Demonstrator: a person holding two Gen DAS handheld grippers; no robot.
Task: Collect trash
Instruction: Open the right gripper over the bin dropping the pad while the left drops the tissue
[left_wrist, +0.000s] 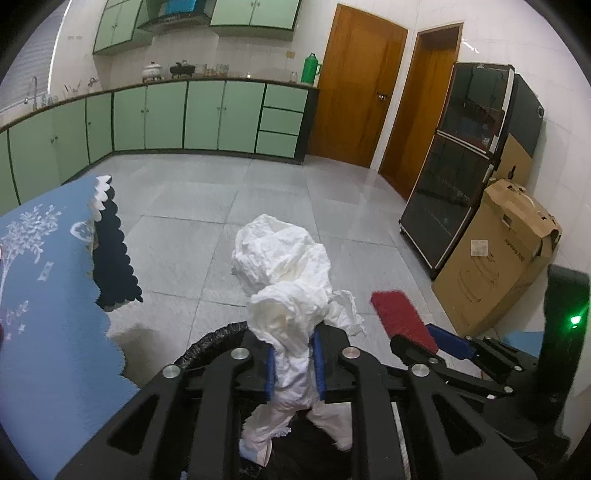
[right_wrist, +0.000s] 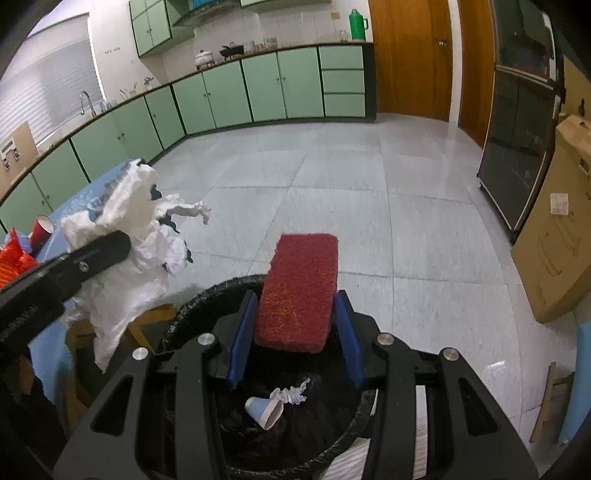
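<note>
My left gripper (left_wrist: 294, 363) is shut on a big wad of crumpled white paper (left_wrist: 286, 273) and holds it above the black-lined trash bin (left_wrist: 207, 341). The wad also shows at the left in the right wrist view (right_wrist: 129, 254). My right gripper (right_wrist: 295, 332) is shut on a red scouring sponge (right_wrist: 299, 291) and holds it over the same bin (right_wrist: 207, 295). In the bin lie a crushed blue-and-white paper cup (right_wrist: 264, 410) and a small crumpled tissue (right_wrist: 293, 395). The sponge shows at the right in the left wrist view (left_wrist: 400, 314).
A table with a blue patterned cloth (left_wrist: 44, 295) stands to the left, with a red cup (right_wrist: 41, 230) and orange wrappers (right_wrist: 13, 258) on it. A cardboard box (left_wrist: 498, 258) and a dark glass cabinet (left_wrist: 458, 162) stand at the right. Green kitchen cabinets (left_wrist: 203, 114) line the far wall.
</note>
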